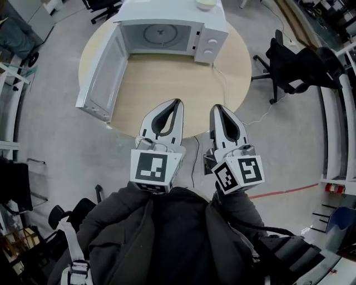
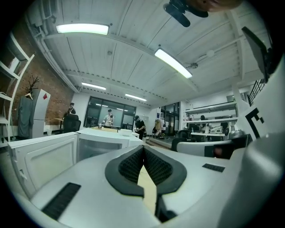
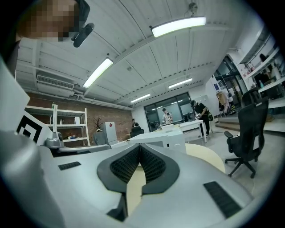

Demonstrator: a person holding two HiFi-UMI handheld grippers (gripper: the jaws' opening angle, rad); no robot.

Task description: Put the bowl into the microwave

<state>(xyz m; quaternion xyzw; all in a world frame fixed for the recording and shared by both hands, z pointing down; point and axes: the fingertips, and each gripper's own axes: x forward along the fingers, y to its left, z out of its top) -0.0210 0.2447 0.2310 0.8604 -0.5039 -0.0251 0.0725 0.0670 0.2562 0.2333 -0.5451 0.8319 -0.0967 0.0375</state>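
head view: a round wooden worktop (image 1: pixel 167 83) carries a white microwave (image 1: pixel 214 42) at its far side, its door (image 1: pixel 103 78) swung wide open to the left so the turntable inside shows. the pale bowl (image 1: pixel 204 3) sits on top of the microwave toward its right end, cut by the picture's upper edge. the left tool (image 1: pixel 177 102) and the right tool (image 1: pixel 218 108) hang side by side over the near edge of the worktop, both pointing toward the microwave and well apart from it and from the bowl. a black chair (image 1: pixel 295 64) stands on the floor to the right

left gripper view: the left tool (image 2: pixel 143 148) has its 2 jaws pressed together at the tips, with nothing held; only a strip of worktop (image 2: pixel 147 187) shows through the gap behind the pads. the microwave (image 2: pixel 104 144) and its open door (image 2: pixel 44 160) lie ahead to the left

right gripper view: the right tool (image 3: pixel 140 147) is likewise closed tip to tip and grips nothing. the microwave (image 3: pixel 164 139) stands ahead, the worktop (image 3: pixel 207 156) curves off to the right, and the chair (image 3: pixel 247 129) is beyond it
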